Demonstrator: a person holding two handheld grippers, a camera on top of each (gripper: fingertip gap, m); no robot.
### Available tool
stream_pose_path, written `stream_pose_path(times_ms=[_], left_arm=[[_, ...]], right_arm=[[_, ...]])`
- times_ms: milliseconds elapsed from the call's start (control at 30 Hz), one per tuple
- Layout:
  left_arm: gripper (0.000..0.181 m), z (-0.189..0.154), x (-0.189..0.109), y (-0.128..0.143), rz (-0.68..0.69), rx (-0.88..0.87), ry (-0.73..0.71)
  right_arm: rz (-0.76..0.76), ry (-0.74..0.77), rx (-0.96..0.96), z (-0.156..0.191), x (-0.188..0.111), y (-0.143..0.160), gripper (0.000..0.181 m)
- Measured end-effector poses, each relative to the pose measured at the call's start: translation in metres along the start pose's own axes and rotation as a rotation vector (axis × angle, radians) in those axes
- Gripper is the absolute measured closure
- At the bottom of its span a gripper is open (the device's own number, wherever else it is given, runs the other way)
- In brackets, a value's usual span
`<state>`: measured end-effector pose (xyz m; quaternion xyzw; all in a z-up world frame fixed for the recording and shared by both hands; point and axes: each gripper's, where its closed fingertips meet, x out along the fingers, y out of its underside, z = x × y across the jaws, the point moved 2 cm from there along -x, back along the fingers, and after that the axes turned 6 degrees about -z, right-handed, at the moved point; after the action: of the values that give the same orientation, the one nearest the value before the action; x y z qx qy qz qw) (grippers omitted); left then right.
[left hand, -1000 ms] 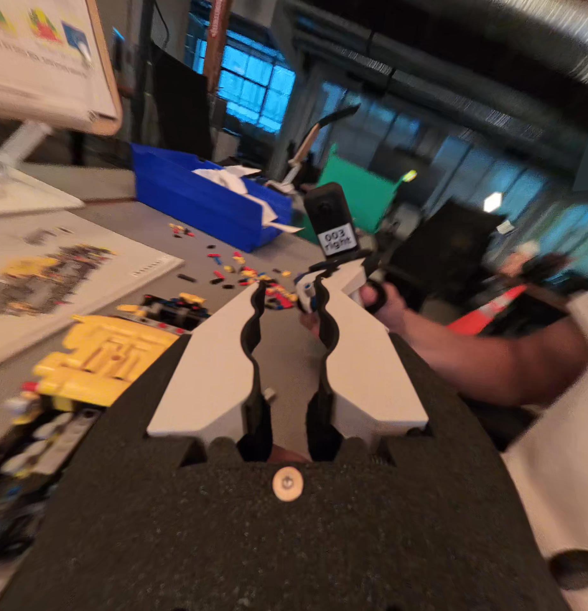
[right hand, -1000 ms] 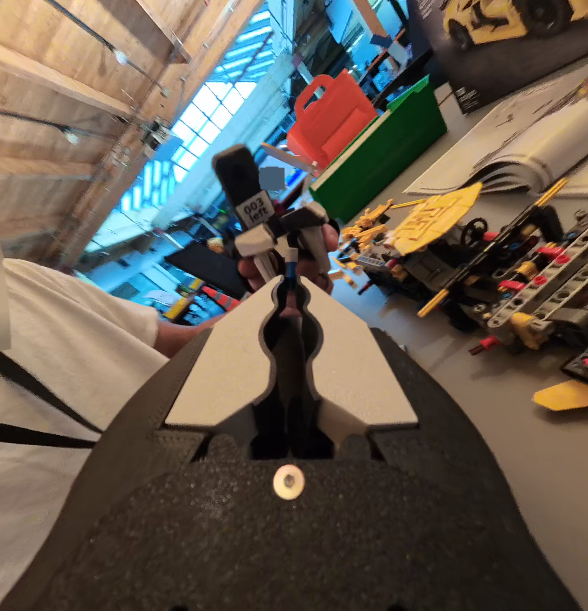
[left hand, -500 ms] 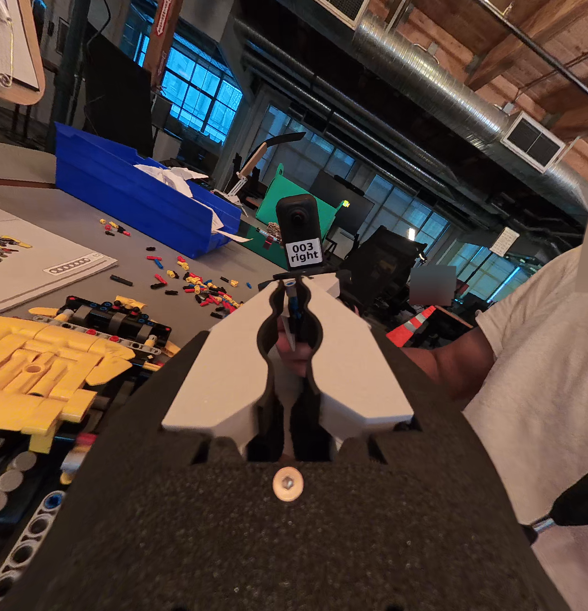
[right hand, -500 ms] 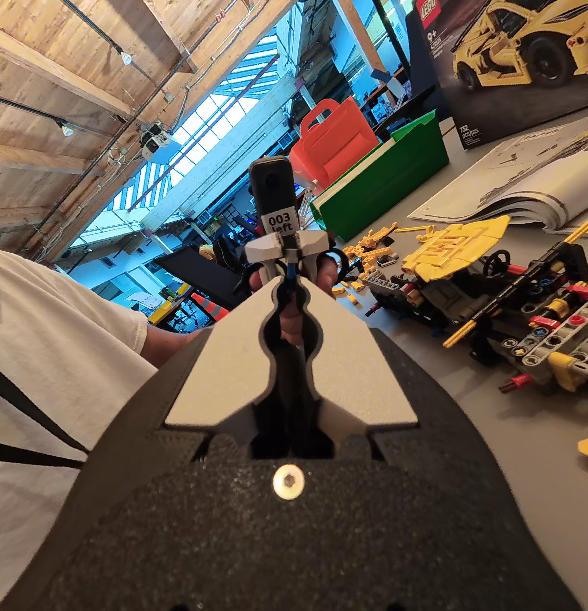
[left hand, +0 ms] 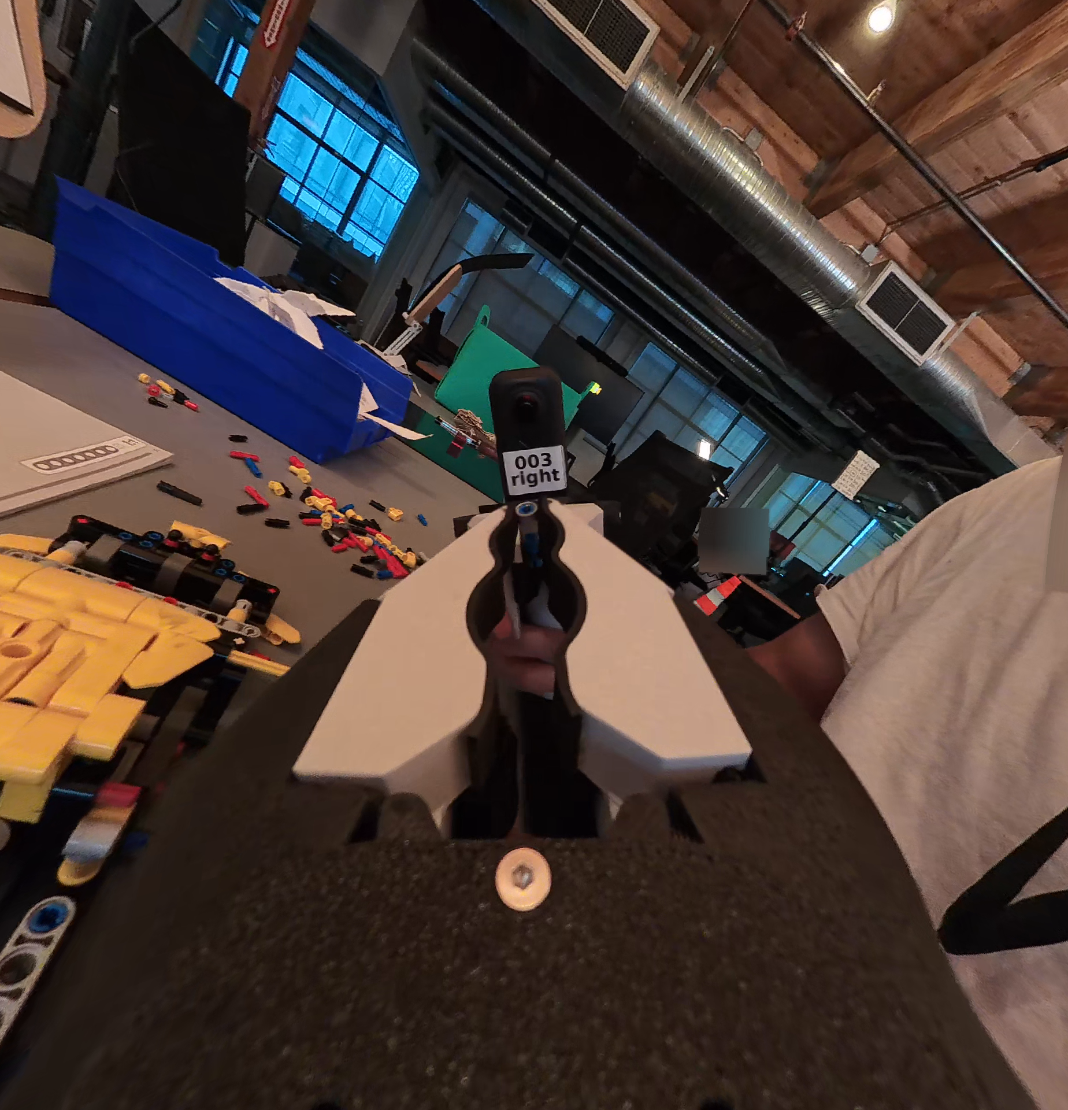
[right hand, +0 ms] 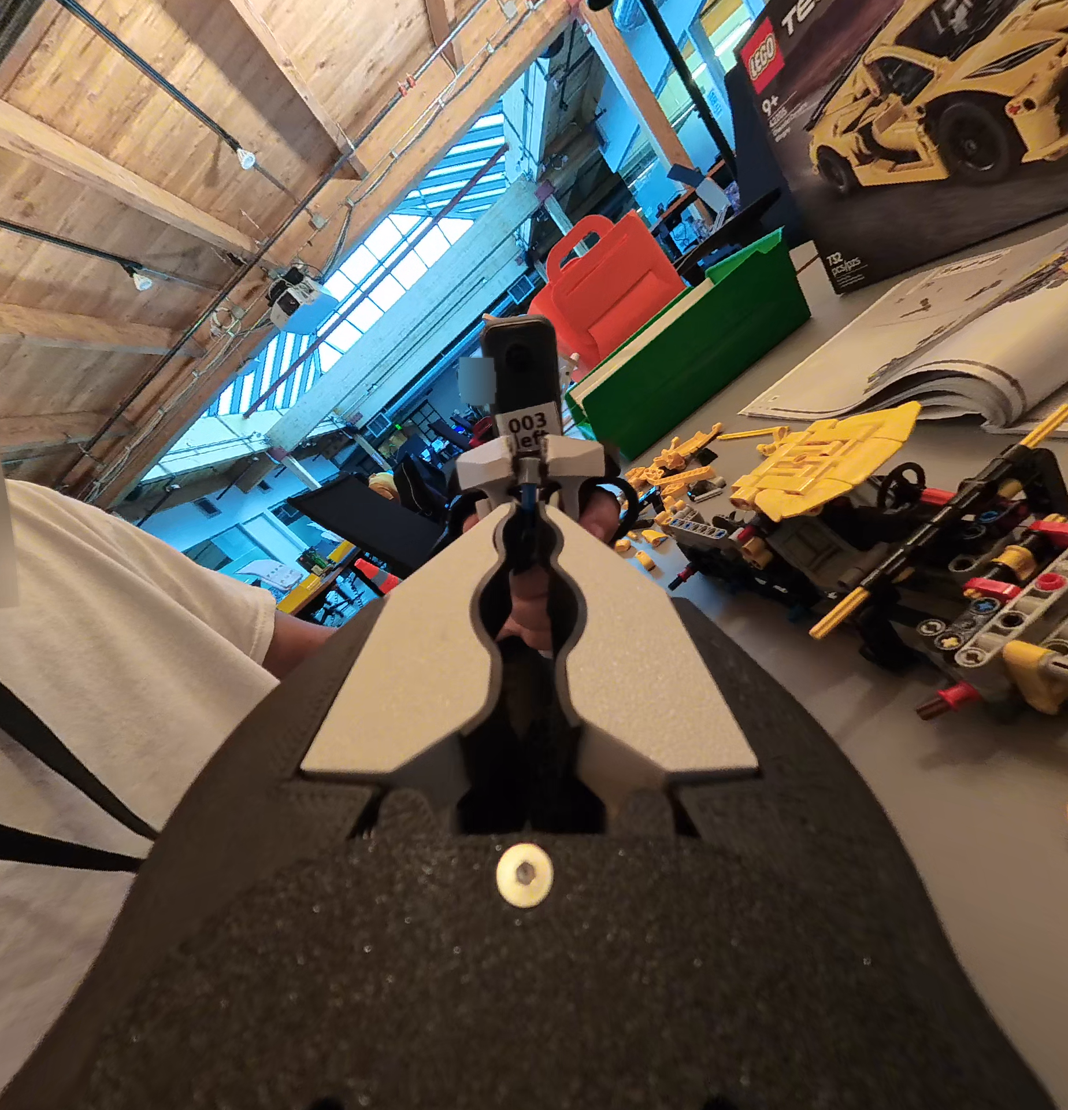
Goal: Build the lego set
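Grey table: left to right I see the yellow car model, scattered loose pins, blue bin. Ductwork runs overhead. Left gripper and right gripper meet tip to tip, both clamped on a small blue piece.

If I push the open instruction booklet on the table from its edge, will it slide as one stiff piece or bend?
The instruction booklet lies open with curved, fanned pages, so it probably flexes and the top leaves shift first. It looks thick, so likely heavy enough to drag on the grey table rather than glide.
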<state>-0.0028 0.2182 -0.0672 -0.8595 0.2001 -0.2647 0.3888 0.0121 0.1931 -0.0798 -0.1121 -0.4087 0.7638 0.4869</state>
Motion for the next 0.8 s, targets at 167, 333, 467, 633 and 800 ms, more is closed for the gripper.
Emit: stream_pose_path(times_ms=[167,333,467,633,800], left_arm=[[0.174,-0.0029,-0.0003,-0.0029,-0.015,-0.034,0.026],[0.171,-0.0044,0.0004,-0.0008,-0.005,-0.045,0.037],[0.172,-0.0061,0.0006,-0.0059,-0.034,-0.031,0.044],[0.174,-0.0049,0.0015,-0.0031,-0.021,-0.024,0.036],[0.174,-0.0031,0.0016,-0.001,-0.042,-0.037,0.046]], right_arm=[[-0.004,-0.017,-0.004,0.0027,0.001,-0.0007,0.178],[-0.023,-0.02,-0.043,0.0053,0.0015,-0.0054,0.178],[-0.002,-0.02,-0.047,0.0055,0.0025,-0.0019,0.178],[-0.015,-0.02,-0.035,0.0051,0.0015,-0.0039,0.178],[-0.015,-0.009,-0.035,0.0039,0.0014,-0.0036,0.178]])
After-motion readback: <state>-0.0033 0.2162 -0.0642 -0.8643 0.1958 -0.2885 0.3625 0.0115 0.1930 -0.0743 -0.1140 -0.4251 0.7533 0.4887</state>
